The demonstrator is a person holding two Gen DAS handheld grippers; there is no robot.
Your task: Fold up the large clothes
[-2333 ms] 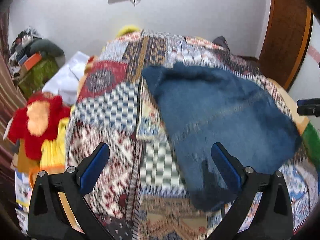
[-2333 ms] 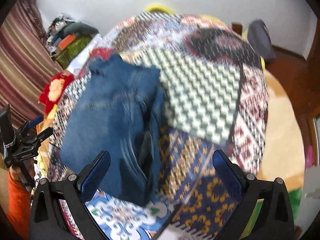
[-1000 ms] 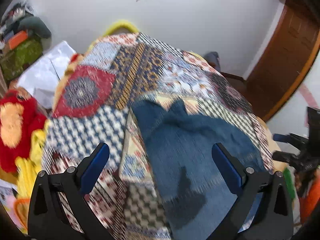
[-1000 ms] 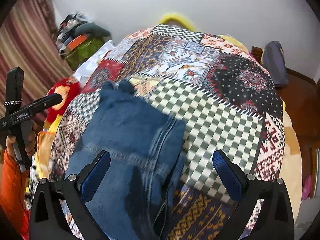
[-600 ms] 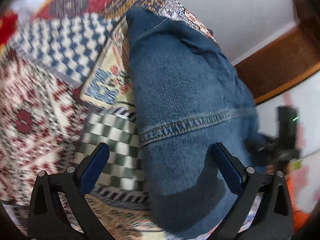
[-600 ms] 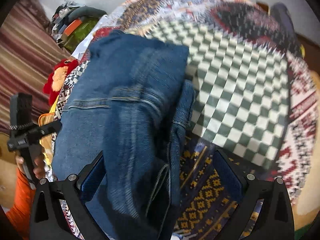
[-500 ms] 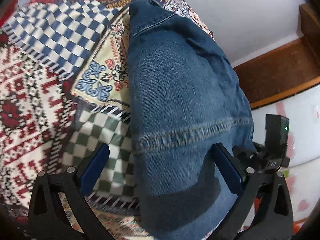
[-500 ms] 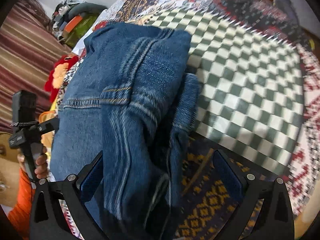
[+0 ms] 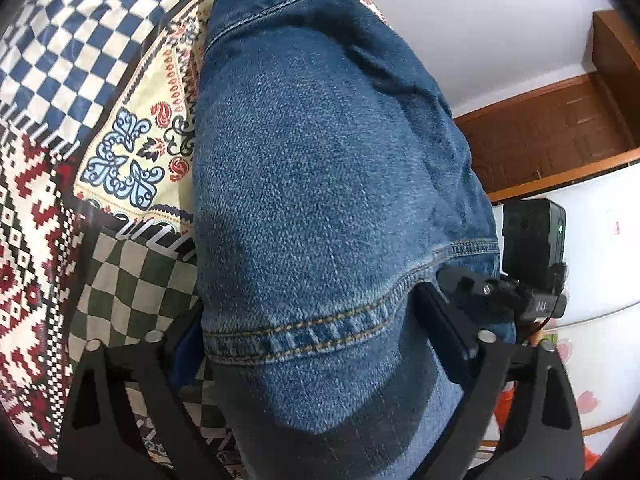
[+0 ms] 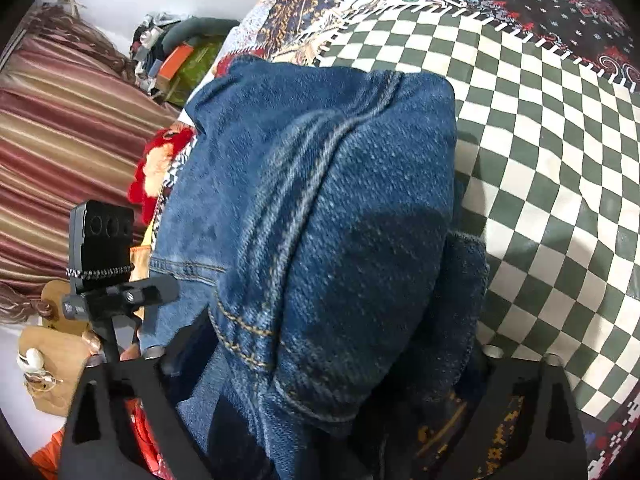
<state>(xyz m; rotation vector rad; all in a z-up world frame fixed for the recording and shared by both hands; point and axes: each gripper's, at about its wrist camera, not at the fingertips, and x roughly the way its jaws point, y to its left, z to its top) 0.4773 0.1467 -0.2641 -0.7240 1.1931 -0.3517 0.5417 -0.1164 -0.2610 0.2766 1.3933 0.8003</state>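
A folded blue denim garment [image 9: 320, 184] lies on a patchwork bedspread [image 9: 120, 80] and fills the middle of both views. My left gripper [image 9: 308, 320] straddles the near end of the bundle. Its jaws are closing, with the denim between them and bulging over the pads. My right gripper [image 10: 328, 344] straddles the denim [image 10: 340, 200] from the other side, its jaws also closing on the cloth between them. Each view shows the other gripper: the right gripper's body [image 9: 532, 248] at the right edge, and the left gripper's body [image 10: 104, 272] at the left, held by a hand [image 10: 130, 350].
The green-checked part of the bedspread [image 10: 560, 160] spreads out to the right of the denim. A red plush toy [image 10: 160, 168], a striped curtain [image 10: 60, 160] and a heap of things [image 10: 180, 52] lie beyond the bed's left side. A wooden door [image 9: 560, 136] stands at the far right.
Both grippers have come down and tipped toward the bed. The denim now fills both views and sits between the fingers, and both pairs of jaws have narrowed.
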